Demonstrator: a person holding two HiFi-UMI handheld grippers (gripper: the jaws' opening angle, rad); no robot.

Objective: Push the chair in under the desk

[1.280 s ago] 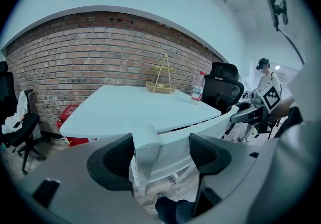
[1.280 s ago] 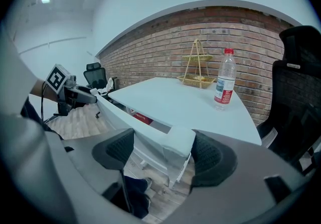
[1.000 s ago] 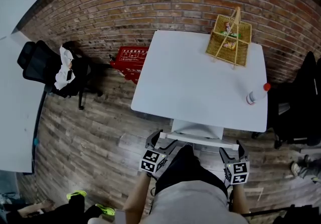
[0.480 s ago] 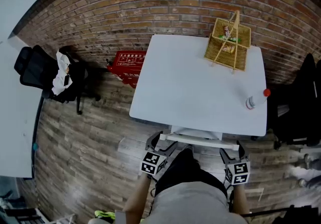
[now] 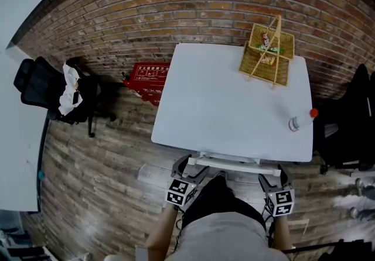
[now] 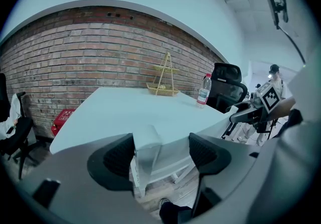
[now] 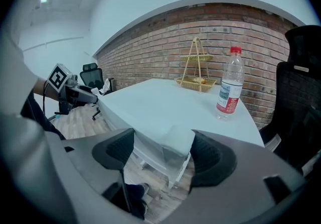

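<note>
The white desk point(image 5: 228, 102) fills the middle of the head view. The white chair point(image 5: 234, 164) stands at its near edge, top rail just under the desk lip. My left gripper point(image 5: 186, 163) is at the rail's left end and my right gripper point(image 5: 274, 172) at its right end. In the left gripper view the chair's corner post point(image 6: 146, 147) sits between the open jaws of the left gripper point(image 6: 161, 150), against the left pad with a gap on the right. In the right gripper view the other corner point(image 7: 175, 142) lies between the right gripper's point(image 7: 163, 150) open jaws.
A wicker basket point(image 5: 266, 50) and a plastic bottle point(image 5: 300, 120) stand on the desk. A red crate point(image 5: 147, 74) lies by the brick wall. Black office chairs stand at the left point(image 5: 53, 93) and the right point(image 5: 348, 131). Another white desk point(image 5: 14, 137) lines the left edge.
The chair rail and both grippers have crept slightly forward toward the desk edge. The yellow shoes at the bottom left have left the view.
</note>
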